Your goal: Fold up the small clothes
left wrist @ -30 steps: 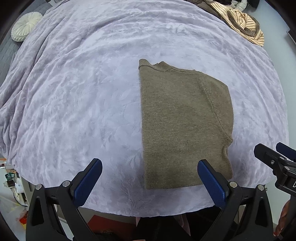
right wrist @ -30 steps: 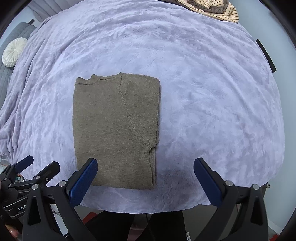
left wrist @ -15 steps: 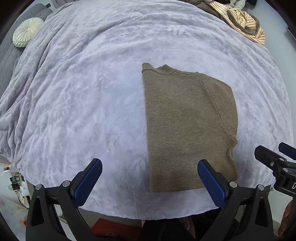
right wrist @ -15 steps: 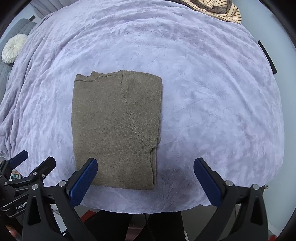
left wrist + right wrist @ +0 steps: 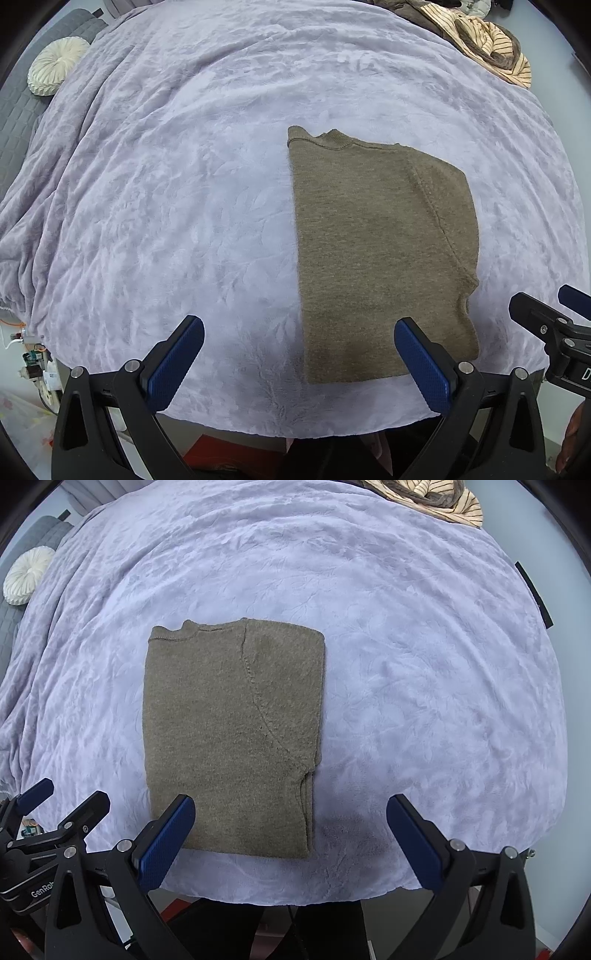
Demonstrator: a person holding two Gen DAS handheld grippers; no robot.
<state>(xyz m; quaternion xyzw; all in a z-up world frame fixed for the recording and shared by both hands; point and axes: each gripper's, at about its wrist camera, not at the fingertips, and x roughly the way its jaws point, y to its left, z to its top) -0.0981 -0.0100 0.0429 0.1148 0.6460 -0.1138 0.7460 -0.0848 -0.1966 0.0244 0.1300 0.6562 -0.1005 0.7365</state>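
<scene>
We were in a home bedroom: a bed under a lilac blanket, a round cushion, heaped clothes.

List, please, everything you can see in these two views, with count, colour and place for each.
folded sweater: one, olive brown, flat on the blanket near its front edge
blanket: one, lilac, covering the whole bed surface
round cushion: one, cream, far left beside the blanket
quilted cover: one, grey, under the cushion at far left
striped clothes pile: one heap, beige and brown, far right corner
left gripper: one, black with blue pads, open, empty, above the front edge
right gripper: one, black with blue pads, open, empty, above the front edge
</scene>
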